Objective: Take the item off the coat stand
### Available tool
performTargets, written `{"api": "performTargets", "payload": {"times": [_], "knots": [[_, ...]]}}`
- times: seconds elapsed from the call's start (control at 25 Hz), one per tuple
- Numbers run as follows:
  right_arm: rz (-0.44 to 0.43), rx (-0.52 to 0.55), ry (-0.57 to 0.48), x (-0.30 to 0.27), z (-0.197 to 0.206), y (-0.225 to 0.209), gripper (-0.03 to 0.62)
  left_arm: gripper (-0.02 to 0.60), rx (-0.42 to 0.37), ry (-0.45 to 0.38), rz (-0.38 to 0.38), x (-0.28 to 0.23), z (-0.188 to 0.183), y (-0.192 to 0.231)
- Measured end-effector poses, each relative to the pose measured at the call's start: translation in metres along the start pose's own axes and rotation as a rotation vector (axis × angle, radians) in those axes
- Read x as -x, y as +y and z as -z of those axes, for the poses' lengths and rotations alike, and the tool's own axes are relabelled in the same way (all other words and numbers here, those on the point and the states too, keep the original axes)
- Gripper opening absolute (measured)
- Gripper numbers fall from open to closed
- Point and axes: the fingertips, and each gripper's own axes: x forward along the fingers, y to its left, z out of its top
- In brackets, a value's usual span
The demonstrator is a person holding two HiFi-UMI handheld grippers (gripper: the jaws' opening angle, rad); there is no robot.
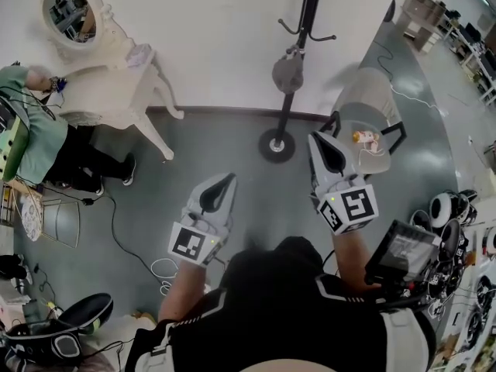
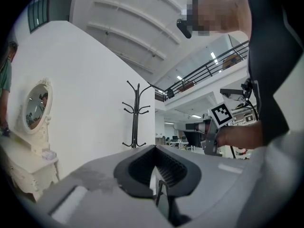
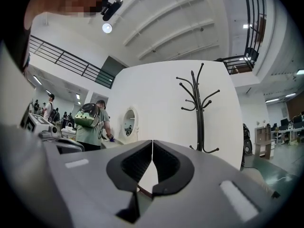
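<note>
A black coat stand [image 1: 297,49] rises from a round base [image 1: 277,146] by the white wall. A grey item [image 1: 287,73] hangs low on its pole. The stand also shows as bare upper hooks in the left gripper view [image 2: 135,115] and the right gripper view [image 3: 200,110], where the gripper bodies hide its lower part. My left gripper [image 1: 229,179] [image 2: 155,147] is shut and empty, well short of the base. My right gripper [image 1: 317,138] [image 3: 152,141] is shut with nothing held, just right of the base.
A white dressing table [image 1: 108,84] with an oval mirror [image 1: 70,10] stands at the left, with a person in green [image 1: 31,142] beside it. A round glass side table [image 1: 372,99] holding a small toy [image 1: 364,139] is right of the stand. Cables [image 1: 116,231] cross the floor.
</note>
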Motion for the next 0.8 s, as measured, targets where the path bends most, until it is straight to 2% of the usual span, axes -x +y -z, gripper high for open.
{"api": "performTargets", "payload": {"times": [0.32,0.8], "knots": [[0.034,-0.012,0.013,-0.012,0.013,-0.024,0.014,-0.006,-0.003,0.004,-0.006,-0.017,0.006,0.014],[-0.023,-0.033,0.017,-0.067,0.027,-0.072,0.014,-0.006,-0.005,-0.016,-0.066,-0.071,-0.005,0.045]]}}
